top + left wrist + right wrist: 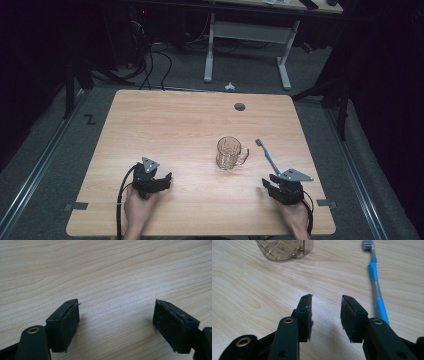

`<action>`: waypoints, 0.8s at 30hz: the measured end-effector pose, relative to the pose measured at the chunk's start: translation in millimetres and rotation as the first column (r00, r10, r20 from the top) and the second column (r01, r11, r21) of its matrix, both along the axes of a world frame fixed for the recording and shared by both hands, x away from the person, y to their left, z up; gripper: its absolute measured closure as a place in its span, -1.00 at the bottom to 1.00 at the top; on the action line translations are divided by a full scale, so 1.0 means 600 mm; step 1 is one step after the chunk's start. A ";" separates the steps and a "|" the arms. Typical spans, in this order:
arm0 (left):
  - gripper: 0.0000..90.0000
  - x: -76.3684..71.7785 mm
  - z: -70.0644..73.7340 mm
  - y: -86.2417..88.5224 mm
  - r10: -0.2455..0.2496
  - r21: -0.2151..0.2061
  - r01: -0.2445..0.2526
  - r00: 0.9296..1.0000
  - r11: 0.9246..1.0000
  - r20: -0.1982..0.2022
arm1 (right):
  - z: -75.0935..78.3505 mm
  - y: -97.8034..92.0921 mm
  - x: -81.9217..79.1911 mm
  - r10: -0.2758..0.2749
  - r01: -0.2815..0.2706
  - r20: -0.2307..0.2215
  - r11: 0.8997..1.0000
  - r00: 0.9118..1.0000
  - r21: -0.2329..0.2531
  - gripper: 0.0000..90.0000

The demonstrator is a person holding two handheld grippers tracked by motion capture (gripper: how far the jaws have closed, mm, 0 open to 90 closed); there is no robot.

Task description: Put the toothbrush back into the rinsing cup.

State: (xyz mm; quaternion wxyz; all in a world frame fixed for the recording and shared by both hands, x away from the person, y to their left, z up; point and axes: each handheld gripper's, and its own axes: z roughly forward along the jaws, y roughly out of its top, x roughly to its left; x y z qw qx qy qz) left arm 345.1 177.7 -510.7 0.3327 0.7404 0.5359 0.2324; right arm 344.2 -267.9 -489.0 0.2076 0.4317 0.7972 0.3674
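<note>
At the near left of the worktop (165, 125), the left hand-held gripper (159, 182) rests low over the wood with its jaws spread wide apart and nothing between them; in the left gripper view the left hand-held gripper (116, 315) frames only bare pale wood grain, and its dark, flat, roughly textured pads (71, 323) touch no object. A black cable trails from it back along the person's forearm.

Right of centre stands a glass mug (230, 153), clear with a brownish tint, its wall moulded in a criss-cross diamond pattern and its handle turned to the right. It sits upright and appears empty. In the right gripper view the glass mug (284, 248) lies far and to the left of the jaws, well apart from them.

Just right of the mug lies a toothbrush (268, 156), flat on the wood, a slim grey and blue handle with the bristled head at the far end.

At the near right, the right hand-held gripper (270, 184) has its jaws partly apart, a narrower gap than the left, holding nothing. In the right gripper view the right hand-held gripper (325, 306) points at bare wood, with the toothbrush (375, 287) just beside its right jaw, not touching.
</note>
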 end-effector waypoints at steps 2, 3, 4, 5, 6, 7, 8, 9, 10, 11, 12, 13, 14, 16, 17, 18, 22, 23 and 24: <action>-0.51 0.000 0.000 0.000 0.000 0.000 0.000 1.000 1.000 0.000 | 0.001 -0.004 0.002 -0.003 0.003 0.002 1.000 1.000 0.002 0.35; -0.51 0.000 0.000 0.000 0.000 0.000 0.000 1.000 1.000 0.000 | 0.002 -0.007 0.003 -0.009 0.009 0.000 1.000 1.000 0.003 0.35; -0.51 0.000 0.000 0.000 0.000 0.000 0.000 1.000 1.000 0.000 | 0.002 -0.007 0.003 -0.009 0.009 0.000 1.000 1.000 0.003 0.35; -0.51 0.000 0.000 0.000 0.000 0.000 0.000 1.000 1.000 0.000 | 0.002 -0.008 0.004 -0.010 0.010 -0.001 1.000 1.000 0.002 0.35; -0.51 0.000 0.000 0.000 0.000 0.000 0.000 1.000 1.000 0.000 | 0.002 -0.009 0.005 -0.011 0.011 -0.003 1.000 1.000 0.002 0.35; -0.51 0.000 0.000 0.000 0.000 0.000 0.000 1.000 1.000 0.000 | 0.002 -0.010 0.006 -0.012 0.012 -0.004 1.000 1.000 0.002 0.35; -0.51 0.000 0.000 0.000 0.000 0.000 0.000 1.000 1.000 0.000 | 0.003 -0.011 0.007 -0.011 0.011 -0.002 1.000 1.000 0.002 0.35; -0.51 0.000 0.000 0.000 0.000 0.000 0.000 1.000 1.000 0.000 | 0.003 -0.012 0.008 -0.014 0.014 -0.004 1.000 1.000 0.002 0.35; -0.51 0.000 0.000 0.000 0.000 0.000 0.000 1.000 1.000 0.000 | 0.003 -0.012 0.008 -0.014 0.014 -0.004 1.000 1.000 0.002 0.35; -0.51 0.000 0.000 0.000 0.000 0.000 0.000 1.000 1.000 0.000 | 0.003 -0.012 0.009 -0.014 0.014 -0.004 1.000 1.000 -0.002 0.35; -0.51 0.000 0.000 0.000 0.000 0.000 0.000 1.000 1.000 0.000 | 0.004 -0.013 0.010 -0.015 0.015 -0.005 1.000 1.000 -0.005 0.35; -0.51 0.000 0.000 0.000 0.000 0.000 0.000 1.000 1.000 0.000 | 0.004 -0.014 0.011 -0.015 0.015 -0.004 1.000 1.000 -0.006 0.36; -0.51 0.000 0.000 0.000 0.000 0.000 0.000 1.000 1.000 0.000 | 0.005 -0.015 0.013 -0.015 0.015 -0.009 1.000 1.000 -0.008 0.37; -0.51 0.000 0.000 0.000 0.000 0.000 0.000 1.000 1.000 0.000 | 0.006 -0.015 0.015 -0.016 0.016 -0.020 1.000 1.000 -0.011 0.39; -0.51 0.000 0.000 0.000 0.000 0.000 0.000 1.000 1.000 0.000 | 0.008 -0.016 0.017 -0.015 0.015 -0.021 1.000 1.000 -0.015 0.39; -0.51 0.000 0.000 0.000 0.000 0.000 0.000 1.000 1.000 0.000 | 0.008 -0.016 0.017 -0.015 0.015 -0.021 1.000 1.000 -0.015 0.39; -0.51 0.000 0.000 0.000 0.000 0.000 0.000 1.000 1.000 0.000 | 0.010 -0.017 0.022 -0.019 0.019 -0.027 0.999 0.999 -0.026 0.39; -0.51 0.000 0.000 0.000 0.000 0.000 0.000 1.000 1.000 0.000 | 0.011 -0.018 0.023 -0.019 0.019 -0.027 0.999 0.999 -0.028 0.39; -0.51 0.000 0.000 0.000 0.000 0.000 0.000 1.000 1.000 0.000 | 0.012 -0.018 0.024 -0.020 0.019 -0.026 0.999 0.999 -0.030 0.39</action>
